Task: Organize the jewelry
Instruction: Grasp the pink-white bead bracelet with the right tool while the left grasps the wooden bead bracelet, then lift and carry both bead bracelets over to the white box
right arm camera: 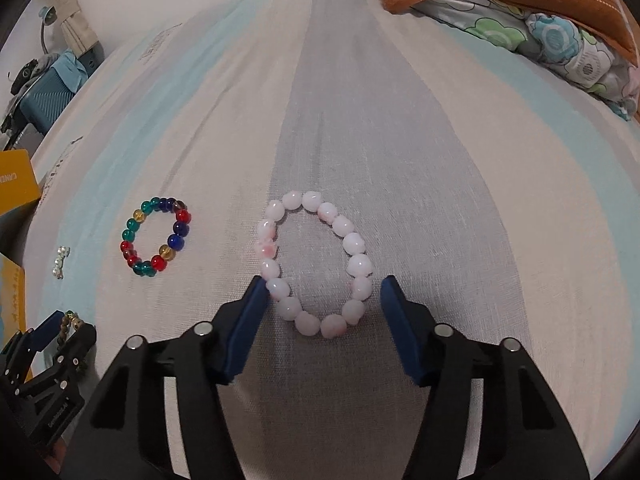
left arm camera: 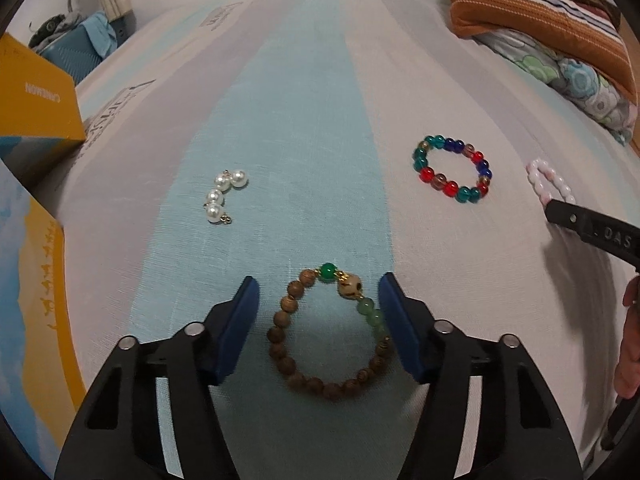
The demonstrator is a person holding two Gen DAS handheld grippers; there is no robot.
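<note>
A brown wooden bead bracelet with green beads lies on the striped sheet between the open jaws of my left gripper. A pale pink bead bracelet lies between the open jaws of my right gripper; its near beads sit beside the left fingertip. A red, blue and teal glass bead bracelet lies between the two, also in the right wrist view. A short string of white pearls lies at the left.
A yellow box and a blue-and-yellow box stand at the left edge. Folded striped and floral bedding is piled at the far right. A blue suitcase stands beyond the bed.
</note>
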